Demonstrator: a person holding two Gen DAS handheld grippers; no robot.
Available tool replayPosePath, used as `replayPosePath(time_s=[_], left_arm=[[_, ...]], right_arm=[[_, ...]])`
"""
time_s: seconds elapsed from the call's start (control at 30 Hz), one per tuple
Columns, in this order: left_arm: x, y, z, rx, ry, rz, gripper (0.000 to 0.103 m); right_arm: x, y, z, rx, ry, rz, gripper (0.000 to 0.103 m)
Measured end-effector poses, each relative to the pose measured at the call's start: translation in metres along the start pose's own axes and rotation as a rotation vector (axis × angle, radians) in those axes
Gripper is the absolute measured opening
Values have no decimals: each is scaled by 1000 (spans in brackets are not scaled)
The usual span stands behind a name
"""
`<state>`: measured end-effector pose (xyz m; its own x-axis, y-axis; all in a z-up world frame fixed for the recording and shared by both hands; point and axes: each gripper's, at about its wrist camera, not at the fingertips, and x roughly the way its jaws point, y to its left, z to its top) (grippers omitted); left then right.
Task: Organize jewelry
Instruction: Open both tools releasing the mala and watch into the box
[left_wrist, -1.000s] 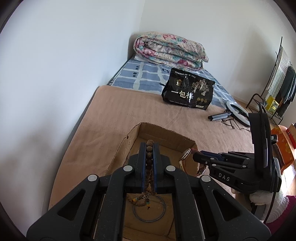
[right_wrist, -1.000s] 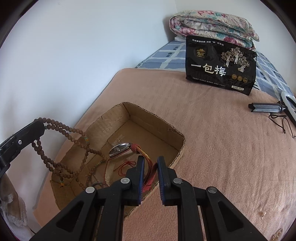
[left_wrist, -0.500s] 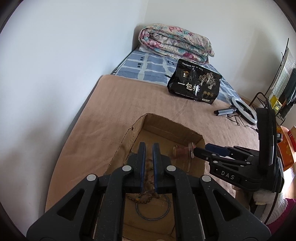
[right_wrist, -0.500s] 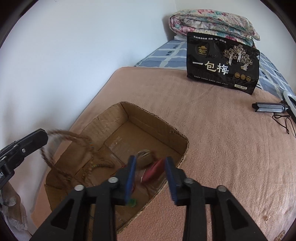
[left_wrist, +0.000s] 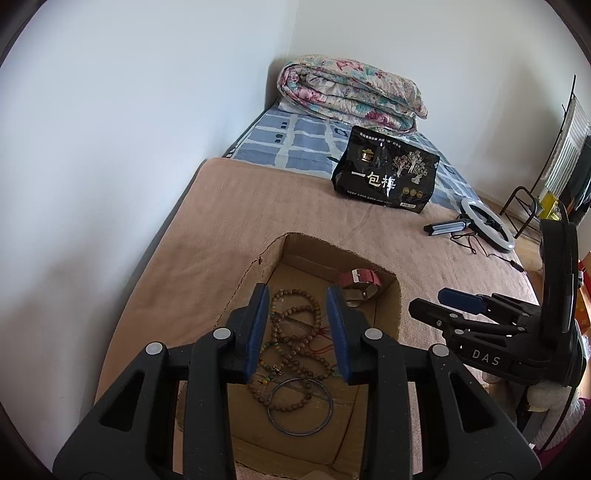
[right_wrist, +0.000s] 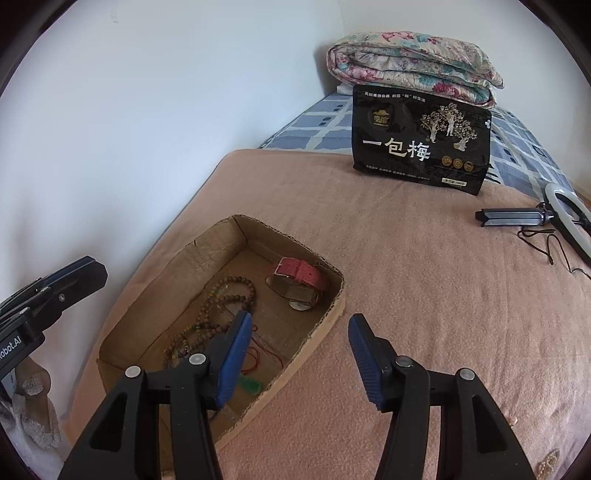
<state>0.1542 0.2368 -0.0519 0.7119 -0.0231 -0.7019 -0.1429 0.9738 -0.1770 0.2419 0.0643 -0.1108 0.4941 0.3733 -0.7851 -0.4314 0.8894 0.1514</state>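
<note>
Inside, brown bead necklace coils beside red-strapped watch.

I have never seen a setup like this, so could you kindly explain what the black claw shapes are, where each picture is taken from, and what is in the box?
The claws are handheld two-finger grippers, one per hand, each carrying a camera looking along its fingers. One picture comes from the left gripper, the other from the right gripper. Both are open and hold nothing. On the blanket-covered bed sits a cardboard box containing a wooden bead necklace, a red-strapped watch, a thin metal bangle and a small green pendant. Behind lie a black snack bag and a folded quilt.
</note>
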Motion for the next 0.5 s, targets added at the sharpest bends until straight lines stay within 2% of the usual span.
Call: replayPosePath(time_s=[0.5], left_arm=[[-40,-49,2,42,-83,-30,32]], right_arm=[[-59,-20,-15,6,-49,-22,59]])
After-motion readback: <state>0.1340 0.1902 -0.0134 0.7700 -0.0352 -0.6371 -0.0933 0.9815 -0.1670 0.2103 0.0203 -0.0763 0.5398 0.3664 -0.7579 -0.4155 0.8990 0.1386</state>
